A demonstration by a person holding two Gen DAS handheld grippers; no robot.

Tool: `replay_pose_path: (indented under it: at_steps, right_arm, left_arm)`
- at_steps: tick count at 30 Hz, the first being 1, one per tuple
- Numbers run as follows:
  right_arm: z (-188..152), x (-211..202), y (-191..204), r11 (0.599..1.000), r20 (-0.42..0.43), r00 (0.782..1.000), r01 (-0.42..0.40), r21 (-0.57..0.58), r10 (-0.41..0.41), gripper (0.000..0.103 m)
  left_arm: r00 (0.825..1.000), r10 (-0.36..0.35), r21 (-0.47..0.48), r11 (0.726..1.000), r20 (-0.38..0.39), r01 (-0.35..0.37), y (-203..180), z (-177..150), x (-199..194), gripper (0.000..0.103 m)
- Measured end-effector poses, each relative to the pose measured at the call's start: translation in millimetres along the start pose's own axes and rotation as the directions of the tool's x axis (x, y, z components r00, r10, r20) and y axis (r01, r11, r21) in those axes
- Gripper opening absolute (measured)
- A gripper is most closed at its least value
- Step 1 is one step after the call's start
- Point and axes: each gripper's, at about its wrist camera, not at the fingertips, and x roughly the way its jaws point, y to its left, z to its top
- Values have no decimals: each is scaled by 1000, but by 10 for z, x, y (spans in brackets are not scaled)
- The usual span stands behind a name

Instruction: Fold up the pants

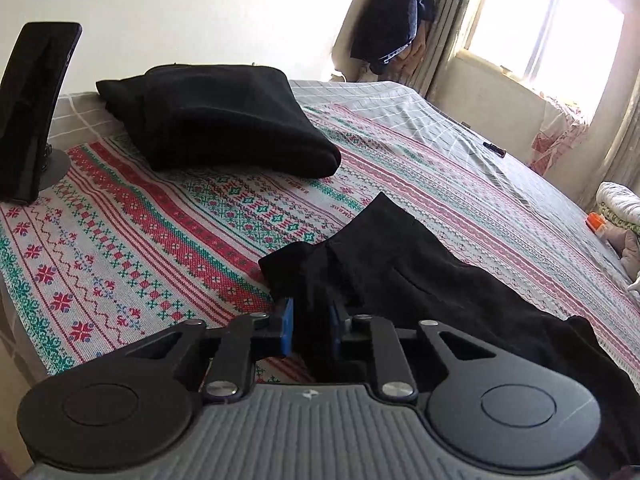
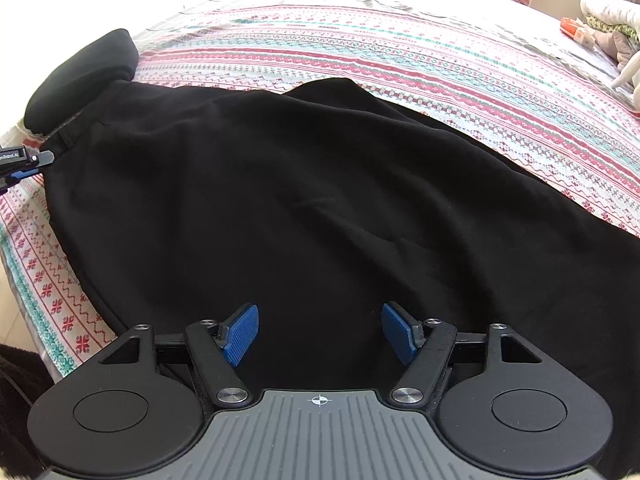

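Pinching the pants (image 2: pixel 280 200) at one edge, the left gripper (image 1: pixel 312 320) should lift gently; the right gripper (image 2: pixel 320 330), jaws spread, hovers over the cloth on the bed (image 2: pixel 440 60).

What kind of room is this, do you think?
Most likely a bedroom in a home: a wide bed under a patterned blanket, a curtained window, and dark clothes hanging in the corner.

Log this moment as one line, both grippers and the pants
left gripper: shut on black pants edge | right gripper: open above pants | pants: spread on patterned bedspread
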Motion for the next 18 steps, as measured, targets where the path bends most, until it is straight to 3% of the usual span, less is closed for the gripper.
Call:
replay_pose_path:
  at_steps: [6, 8, 11, 15, 18]
  right_arm:
    - [2, 31, -28, 1000, -8, 1000, -14, 8, 14, 69]
    - [-1, 54, -48, 1000, -17, 1000, -17, 10, 17, 69]
    - [11, 64, -56, 1000, -20, 1000, -11, 2, 11, 69]
    - [89, 11, -102, 999, 2, 1000, -25, 21, 25, 69]
    - [217, -52, -191, 998, 40, 999, -37, 56, 35, 69]
  left_arm:
    - [987, 42, 54, 997, 156, -51, -80, 86, -180, 32]
    - [987, 83, 75, 993, 136, -94, -87, 91, -93, 33]
    - [984, 177, 147, 973, 28, -179, -117, 43, 131, 36]
    - [959, 256, 229, 933, 125, -279, -278, 13, -95, 55]
    - [955, 228, 272, 923, 187, -274, -427, 94, -269, 71]
